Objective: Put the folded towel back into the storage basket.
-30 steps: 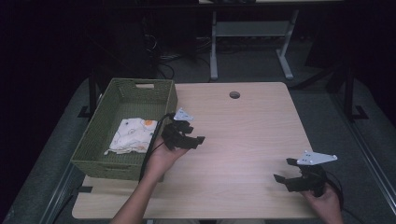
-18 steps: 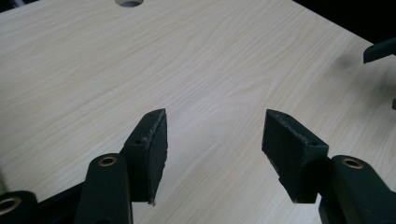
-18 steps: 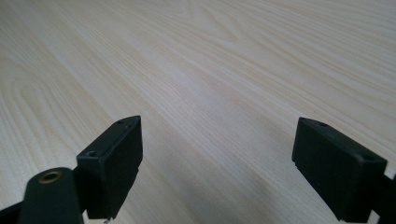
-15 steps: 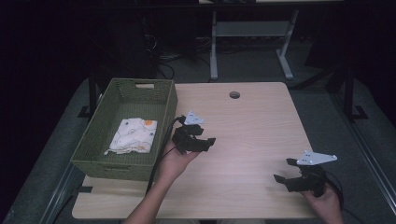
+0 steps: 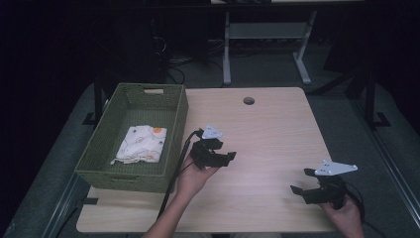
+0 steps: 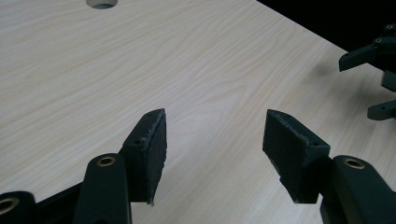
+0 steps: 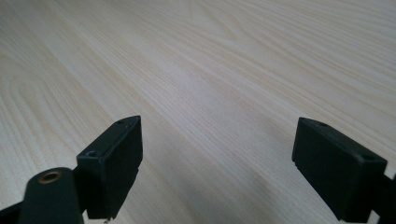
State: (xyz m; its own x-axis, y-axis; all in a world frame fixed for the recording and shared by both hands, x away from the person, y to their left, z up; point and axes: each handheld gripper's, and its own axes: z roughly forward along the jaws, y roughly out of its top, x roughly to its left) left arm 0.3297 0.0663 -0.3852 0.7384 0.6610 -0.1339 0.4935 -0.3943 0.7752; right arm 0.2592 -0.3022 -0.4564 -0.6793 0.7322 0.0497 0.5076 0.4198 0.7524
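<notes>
Table (image 5: 267, 129), light wood, with a round hole (image 5: 248, 100) near its far edge. Basket (image 5: 179, 119), green woven, at the table's left side, holding a folded white cloth (image 5: 141, 144) with orange marks, lying flat on the basket floor. Left gripper (image 5: 225, 157): held in the left hand (image 5: 190, 176) just right of the basket, forearm entering from the bottom edge and angled up and to the right, palm upward under the gripper body, jaws pointing right across the table; a grey plate (image 5: 212, 132) sits on top and a black cable (image 5: 173, 173) trails down along the basket's near corner. Its jaws stand wide apart with bare wood between them in the left gripper view. Right gripper (image 5: 299, 181): held in the right hand (image 5: 341, 215) near the table's front right corner, low over the surface, jaws pointing left, well apart from the left gripper. Its jaws stand wide apart, nothing between them, in the right gripper view.
</notes>
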